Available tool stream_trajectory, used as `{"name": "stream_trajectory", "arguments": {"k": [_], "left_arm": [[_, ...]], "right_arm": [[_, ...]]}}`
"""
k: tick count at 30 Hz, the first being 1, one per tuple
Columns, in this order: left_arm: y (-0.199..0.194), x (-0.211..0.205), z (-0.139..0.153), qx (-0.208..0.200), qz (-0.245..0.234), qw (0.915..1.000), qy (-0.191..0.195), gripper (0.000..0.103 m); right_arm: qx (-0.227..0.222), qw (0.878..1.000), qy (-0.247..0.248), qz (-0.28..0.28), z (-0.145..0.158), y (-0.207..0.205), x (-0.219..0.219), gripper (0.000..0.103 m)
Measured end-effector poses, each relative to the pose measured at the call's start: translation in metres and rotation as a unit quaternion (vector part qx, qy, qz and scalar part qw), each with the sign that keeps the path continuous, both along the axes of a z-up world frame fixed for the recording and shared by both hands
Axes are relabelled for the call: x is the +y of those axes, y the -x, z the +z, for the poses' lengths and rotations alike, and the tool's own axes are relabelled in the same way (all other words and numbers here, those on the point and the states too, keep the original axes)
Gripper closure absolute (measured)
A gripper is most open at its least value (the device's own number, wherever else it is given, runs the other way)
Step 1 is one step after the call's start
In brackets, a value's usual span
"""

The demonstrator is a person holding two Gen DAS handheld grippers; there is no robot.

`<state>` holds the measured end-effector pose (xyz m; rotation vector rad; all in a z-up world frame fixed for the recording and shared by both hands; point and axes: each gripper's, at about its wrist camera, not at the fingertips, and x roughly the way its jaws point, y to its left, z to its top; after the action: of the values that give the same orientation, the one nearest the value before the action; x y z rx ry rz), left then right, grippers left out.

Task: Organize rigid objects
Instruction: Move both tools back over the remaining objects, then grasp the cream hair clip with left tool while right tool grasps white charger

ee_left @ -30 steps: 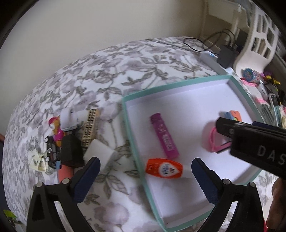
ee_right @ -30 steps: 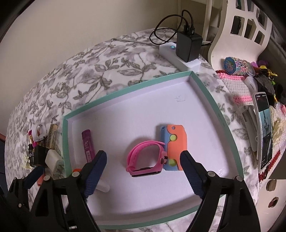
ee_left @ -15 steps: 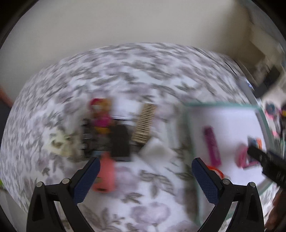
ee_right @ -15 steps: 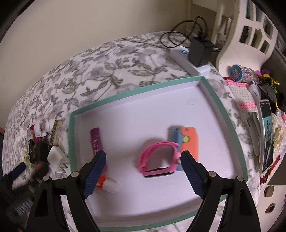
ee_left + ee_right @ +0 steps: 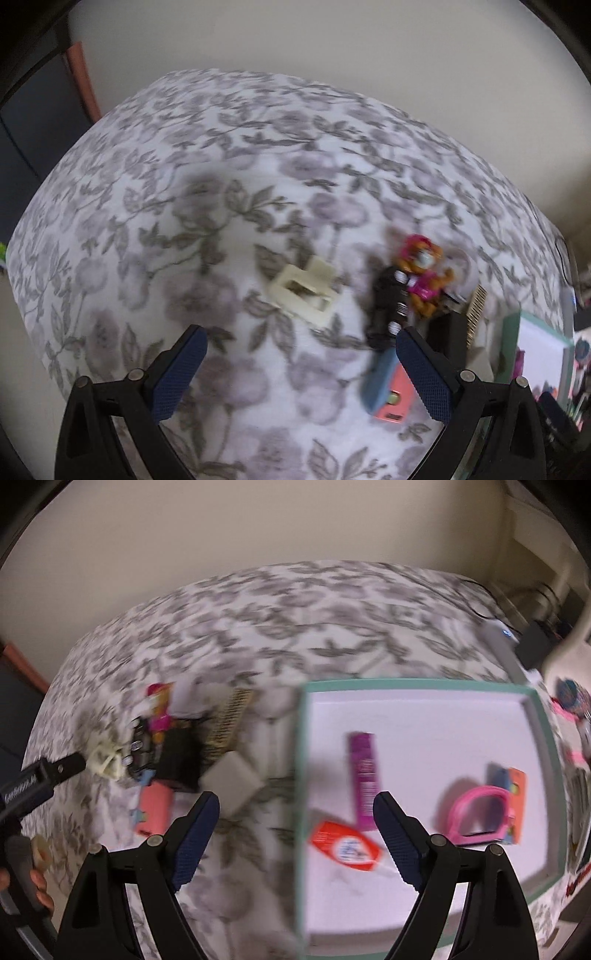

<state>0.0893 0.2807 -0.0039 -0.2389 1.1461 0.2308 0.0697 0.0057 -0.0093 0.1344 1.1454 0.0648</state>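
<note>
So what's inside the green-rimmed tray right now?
The tray holds a purple tube, an orange packet, a pink watch and an orange-and-blue item. The right gripper hides part of its floor.

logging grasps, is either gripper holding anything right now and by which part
Nothing is held. The left gripper and the right gripper are both open, with only floral cloth between their fingers.

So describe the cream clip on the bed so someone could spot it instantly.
Start at the teal-edged tray, then go left across the floral bedspread to the toy pile. The cream clip lies at its far left edge, the only pale, open-framed piece.
</note>
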Motion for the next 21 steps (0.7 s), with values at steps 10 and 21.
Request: {"name": "stream_trajectory", "arguments": {"k": [10,21], "left_arm": [[-0.018,0.015,-0.015,0.009,0.002,0.9999,0.009,0.0],[-0.038,0.01,-0.045,0.033,-0.015,0.9993,-0.012,0.001]], "right_arm": [[0.018,0.999,0.005,0.035,-0.018,-0.018,0.033,0.017],[0.023,0.998,0.053,0.04,-0.029,-0.029,0.044,0.028]]}}
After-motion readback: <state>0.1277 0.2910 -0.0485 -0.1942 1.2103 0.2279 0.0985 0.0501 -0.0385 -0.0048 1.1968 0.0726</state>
